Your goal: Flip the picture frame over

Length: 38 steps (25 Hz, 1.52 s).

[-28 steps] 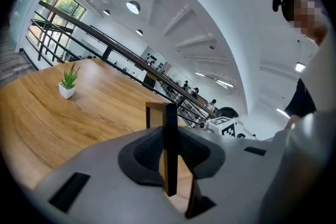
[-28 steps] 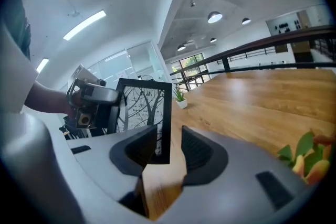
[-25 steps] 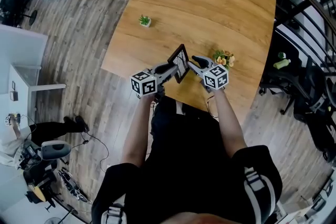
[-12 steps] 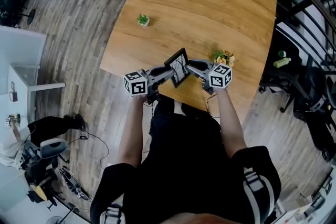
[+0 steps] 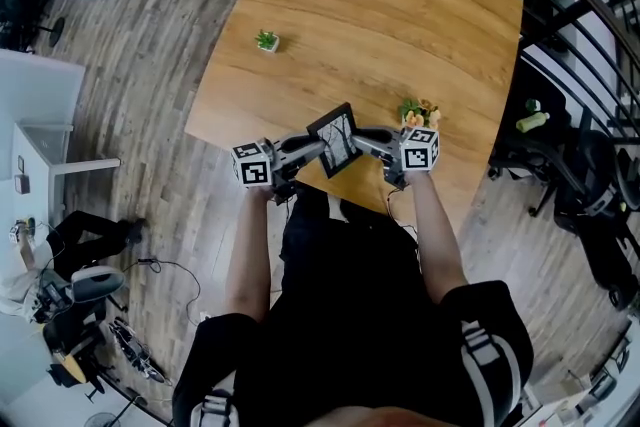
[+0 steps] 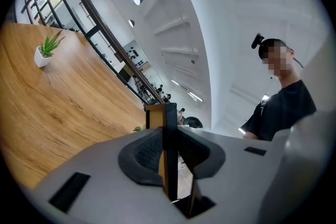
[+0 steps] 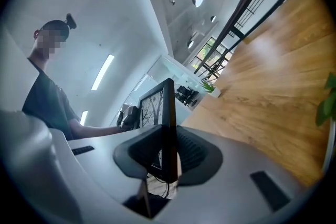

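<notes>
The black picture frame (image 5: 335, 139) hangs tilted above the near edge of the wooden table (image 5: 380, 15), its tree picture facing up and toward me. My left gripper (image 5: 318, 147) is shut on its left edge; in the left gripper view the frame's edge (image 6: 169, 134) stands upright between the pads. My right gripper (image 5: 358, 137) has just been closing its jaws on the opposite edge. There the frame (image 7: 167, 113) sits pinched between the pads, and its picture side shows to the left. Both grippers point roughly level, toward each other.
A small potted plant (image 5: 266, 41) stands at the table's far left. A pot of flowers (image 5: 418, 110) sits just beyond the right gripper. Black chairs (image 5: 590, 185) stand right of the table, a railing runs behind it, and wood floor lies to the left.
The frame and both grippers have come nearer to me, toward the table's front edge. The frame has turned so that its picture side shows more. The right jaws have narrowed onto the frame's edge.
</notes>
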Motion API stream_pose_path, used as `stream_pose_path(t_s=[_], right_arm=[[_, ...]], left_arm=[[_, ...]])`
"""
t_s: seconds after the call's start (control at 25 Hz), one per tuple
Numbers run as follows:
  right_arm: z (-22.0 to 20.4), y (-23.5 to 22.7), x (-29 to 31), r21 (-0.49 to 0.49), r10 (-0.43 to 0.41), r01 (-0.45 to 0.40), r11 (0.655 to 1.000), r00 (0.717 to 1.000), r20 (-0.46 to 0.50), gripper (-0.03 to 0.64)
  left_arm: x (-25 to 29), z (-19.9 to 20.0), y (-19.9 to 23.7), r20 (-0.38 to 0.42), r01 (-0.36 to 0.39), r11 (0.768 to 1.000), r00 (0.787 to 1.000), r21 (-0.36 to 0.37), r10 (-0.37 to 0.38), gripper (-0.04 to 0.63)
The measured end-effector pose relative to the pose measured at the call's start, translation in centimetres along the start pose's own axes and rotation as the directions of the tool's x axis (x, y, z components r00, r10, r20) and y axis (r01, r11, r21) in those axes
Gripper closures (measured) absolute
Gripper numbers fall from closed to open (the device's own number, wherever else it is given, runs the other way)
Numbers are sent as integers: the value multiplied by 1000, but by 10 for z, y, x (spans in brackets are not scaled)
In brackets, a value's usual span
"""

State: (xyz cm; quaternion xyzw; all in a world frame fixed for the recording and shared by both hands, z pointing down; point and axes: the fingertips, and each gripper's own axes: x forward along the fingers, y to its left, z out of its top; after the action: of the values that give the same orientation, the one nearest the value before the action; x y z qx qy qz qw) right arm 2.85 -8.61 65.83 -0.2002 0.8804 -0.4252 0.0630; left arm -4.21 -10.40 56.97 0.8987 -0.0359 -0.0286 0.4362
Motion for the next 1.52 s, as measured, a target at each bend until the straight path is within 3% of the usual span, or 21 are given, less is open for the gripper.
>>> stream_pose_path(t_s=[0.16, 0.32, 0.48, 0.8, 1.16, 1.52], right_arm=[[2, -4, -2, -16, -48, 48, 999, 999, 11, 523], [2, -11, -2, -16, -114, 115, 993, 993, 23, 525], [2, -16, -3, -29, -166, 166, 986, 986, 30, 525], [-1, -30, 4, -35, -295, 296, 954, 954, 49, 525], [1, -48, 23, -9, -448, 451, 892, 888, 101, 525], [-1, -59, 48, 41, -539, 538, 842, 835, 111, 525]], left_arm=[[2, 1, 8, 19, -31, 1000, 999, -3, 31, 502], [2, 4, 25, 20, -136, 991, 991, -5, 136, 506], [5, 5, 39, 21, -194, 981, 981, -4, 194, 509], [3, 5, 71, -2, -334, 943, 943, 0, 334, 508], [-3, 19, 105, -18, -448, 893, 893, 40, 449, 499], [-16, 29, 132, -106, -485, 866, 861, 123, 497, 482]])
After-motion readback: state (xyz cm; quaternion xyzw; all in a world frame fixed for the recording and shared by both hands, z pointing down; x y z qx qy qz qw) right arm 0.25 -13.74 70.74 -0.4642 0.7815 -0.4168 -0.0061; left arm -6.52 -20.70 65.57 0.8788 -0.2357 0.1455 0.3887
